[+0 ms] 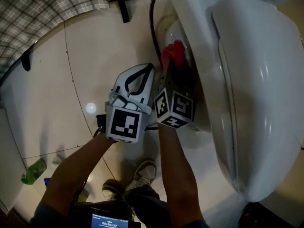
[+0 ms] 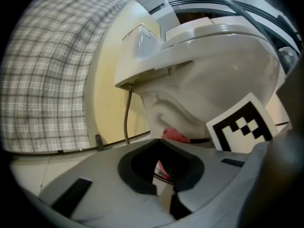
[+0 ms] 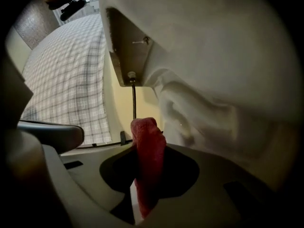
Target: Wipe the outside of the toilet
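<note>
A white toilet [image 1: 247, 94] fills the right of the head view, its bowl and base seen from the side in both gripper views [image 2: 209, 84] [image 3: 213, 70]. My right gripper [image 1: 172, 72] is shut on a red cloth [image 1: 172, 53] [image 3: 148, 165], and the cloth lies against the lower base of the bowl. Just left of it, my left gripper [image 1: 137, 80] hangs shut with nothing in it, and the red cloth [image 2: 175, 135] shows past its tips. A thin hose [image 2: 126, 118] [image 3: 134, 101] runs down from under the cistern.
Pale floor tiles [image 1: 52, 89] spread to the left. A checked curtain or cloth [image 1: 38, 13] [image 2: 42, 80] hangs at the back left. A green bottle [image 1: 33, 171] lies on the floor at the lower left. The person's shoe [image 1: 142, 172] stands below the grippers.
</note>
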The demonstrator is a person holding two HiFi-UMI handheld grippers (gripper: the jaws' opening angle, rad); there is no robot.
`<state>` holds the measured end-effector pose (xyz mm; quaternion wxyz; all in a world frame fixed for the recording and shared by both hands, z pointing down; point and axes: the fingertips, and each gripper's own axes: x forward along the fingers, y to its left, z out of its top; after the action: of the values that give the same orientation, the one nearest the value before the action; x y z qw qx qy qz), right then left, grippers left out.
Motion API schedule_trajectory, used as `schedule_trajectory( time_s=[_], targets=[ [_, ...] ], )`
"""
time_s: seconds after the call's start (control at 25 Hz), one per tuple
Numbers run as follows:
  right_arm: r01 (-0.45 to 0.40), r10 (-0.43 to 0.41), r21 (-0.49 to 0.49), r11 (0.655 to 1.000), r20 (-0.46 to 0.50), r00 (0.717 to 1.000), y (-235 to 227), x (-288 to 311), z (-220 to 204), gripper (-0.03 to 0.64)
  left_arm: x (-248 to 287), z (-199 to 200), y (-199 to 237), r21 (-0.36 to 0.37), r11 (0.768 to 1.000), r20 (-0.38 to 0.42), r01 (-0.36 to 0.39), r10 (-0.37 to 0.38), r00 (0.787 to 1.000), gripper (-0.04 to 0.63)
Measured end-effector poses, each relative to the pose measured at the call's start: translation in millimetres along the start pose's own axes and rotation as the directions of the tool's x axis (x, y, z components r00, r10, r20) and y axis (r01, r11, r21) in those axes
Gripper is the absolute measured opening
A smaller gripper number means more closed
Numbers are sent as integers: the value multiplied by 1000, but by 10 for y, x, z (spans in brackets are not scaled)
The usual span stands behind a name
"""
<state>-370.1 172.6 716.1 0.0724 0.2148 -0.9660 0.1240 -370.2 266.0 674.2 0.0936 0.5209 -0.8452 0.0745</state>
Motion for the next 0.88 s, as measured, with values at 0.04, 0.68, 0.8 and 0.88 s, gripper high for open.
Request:
schedule_trajectory(
  time_s=[0.04,0.68,0.8,0.88],
  targets=[
    [10,-11,-4,1000,-9,1000,-40,-124,-14,87,-6,-22,-63,-14,1000,-6,4,-4,1000,12],
    [220,-216,18,975,-140,966,-532,-2332,-152,87,-653,-76,-1264,-83,985,-136,149,-159,978,12],
    [161,-159,11,987,-107,981,-177,-2300,196,87,-849,180,-1227,-96,985,-141,145,-158,977,12],
    [126,-125,7,992,-94,988,93,-2312,465,89,-1032,435,-1111,-103,986,-144,131,-145,979,14]
  ],
)
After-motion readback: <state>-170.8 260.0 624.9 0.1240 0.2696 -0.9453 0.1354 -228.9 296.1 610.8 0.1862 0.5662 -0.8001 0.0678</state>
